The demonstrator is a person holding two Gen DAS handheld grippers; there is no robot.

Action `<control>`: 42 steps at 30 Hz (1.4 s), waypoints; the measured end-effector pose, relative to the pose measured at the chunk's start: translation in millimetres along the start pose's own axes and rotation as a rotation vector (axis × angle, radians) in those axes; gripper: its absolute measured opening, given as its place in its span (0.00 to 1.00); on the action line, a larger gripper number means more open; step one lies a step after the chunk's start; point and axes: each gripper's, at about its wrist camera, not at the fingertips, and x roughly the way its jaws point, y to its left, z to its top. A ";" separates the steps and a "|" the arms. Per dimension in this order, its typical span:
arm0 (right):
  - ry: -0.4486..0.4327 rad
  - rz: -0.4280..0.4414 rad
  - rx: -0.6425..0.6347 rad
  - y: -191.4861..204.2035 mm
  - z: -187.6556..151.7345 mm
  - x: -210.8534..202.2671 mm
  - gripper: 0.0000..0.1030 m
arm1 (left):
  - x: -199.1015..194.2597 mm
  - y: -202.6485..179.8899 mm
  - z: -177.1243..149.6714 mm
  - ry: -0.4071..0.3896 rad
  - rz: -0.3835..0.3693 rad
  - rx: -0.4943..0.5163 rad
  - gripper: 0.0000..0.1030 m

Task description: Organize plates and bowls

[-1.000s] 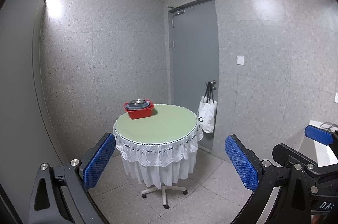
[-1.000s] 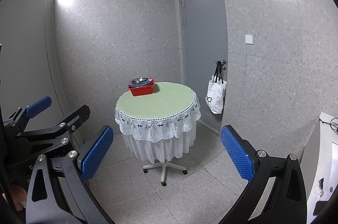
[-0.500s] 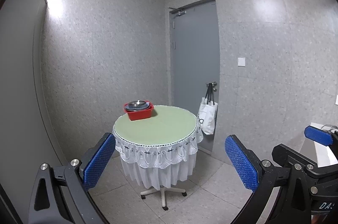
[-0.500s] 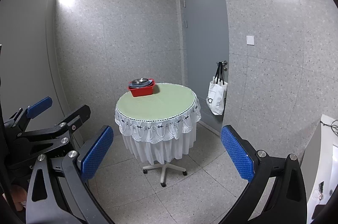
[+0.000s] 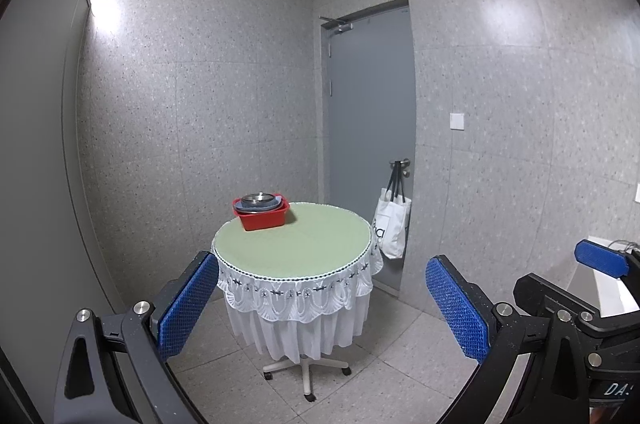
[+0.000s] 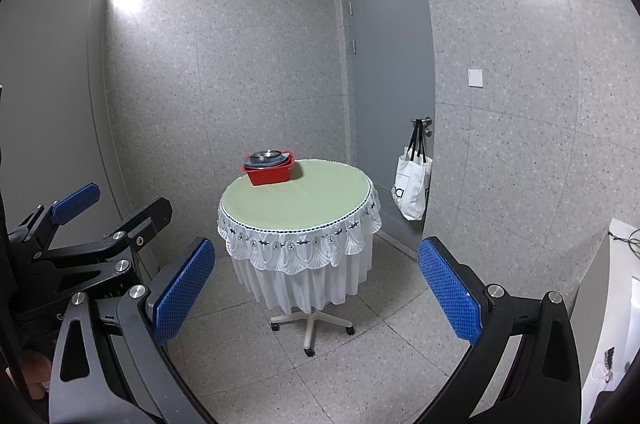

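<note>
Both grippers hang wide open, holding nothing, far from the round table. The red tub of plates and bowls sits at the table's far edge. Only the right view shows the left gripper; only the left view shows the right gripper.

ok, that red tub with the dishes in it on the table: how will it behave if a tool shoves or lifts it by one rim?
The red tub looks like rigid plastic, so it probably won't flex much. With stacked dishes inside, including what looks like a metal bowl, it's likely top-heavy; a one-rim lift may tilt it. Pushed, it may drag the green tablecloth, and it sits near the far edge.
</note>
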 end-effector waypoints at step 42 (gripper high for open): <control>0.007 0.006 0.002 -6.5 -0.1 7.9 1.00 | 5.1 -10.1 -4.8 -0.003 0.013 0.001 1.00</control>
